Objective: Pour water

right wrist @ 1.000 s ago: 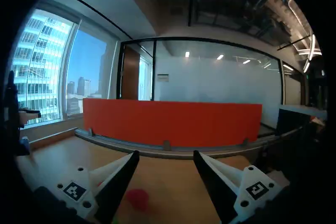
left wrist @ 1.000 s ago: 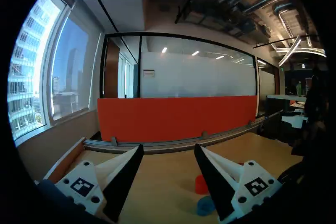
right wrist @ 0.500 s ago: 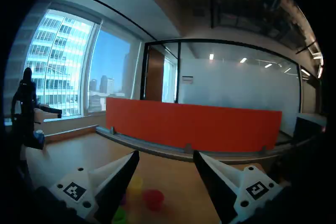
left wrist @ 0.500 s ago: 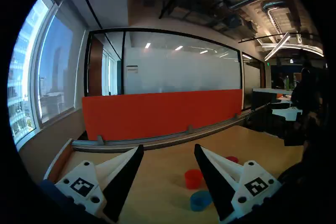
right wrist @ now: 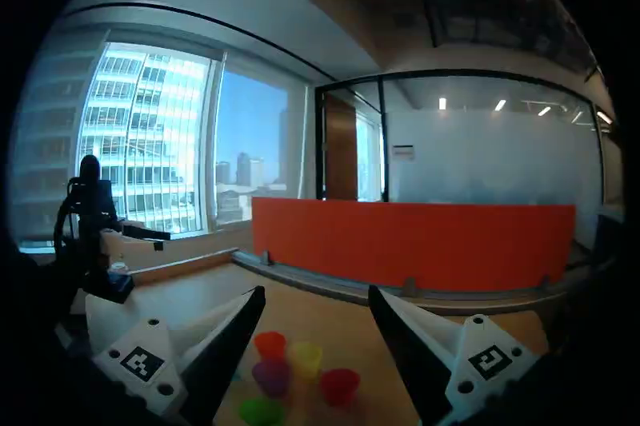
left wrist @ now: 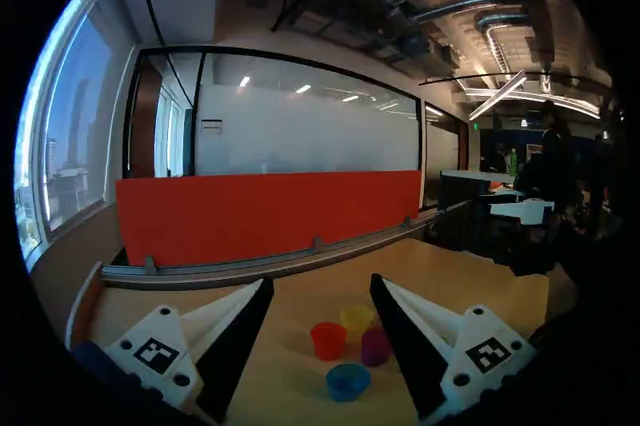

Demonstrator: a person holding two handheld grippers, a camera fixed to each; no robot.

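Several small coloured cups stand in a cluster on the wooden table [left wrist: 480,282]. In the left gripper view I see a red cup [left wrist: 329,340], a yellow cup [left wrist: 356,319], a purple cup [left wrist: 374,346] and a blue cup [left wrist: 348,382], just beyond and below my open left gripper [left wrist: 321,280]. In the right gripper view the same cluster shows an orange-red cup [right wrist: 270,344], a yellow cup [right wrist: 305,358], a purple cup [right wrist: 272,376], a red cup [right wrist: 339,386] and a green cup [right wrist: 261,410] under my open right gripper [right wrist: 316,290]. Neither gripper holds anything.
An orange partition [left wrist: 264,214] with a metal rail runs along the table's far edge. Large windows [right wrist: 152,162] are on the left. A dark upright shape, the other gripper [right wrist: 90,226], stands at the far left of the right gripper view. Desks and chairs [left wrist: 528,218] lie beyond on the right.
Both views have swung and dipped, so the cup cluster has come up between the fingers; more cups show now. The dark gripper at the left of the right view has moved inward.
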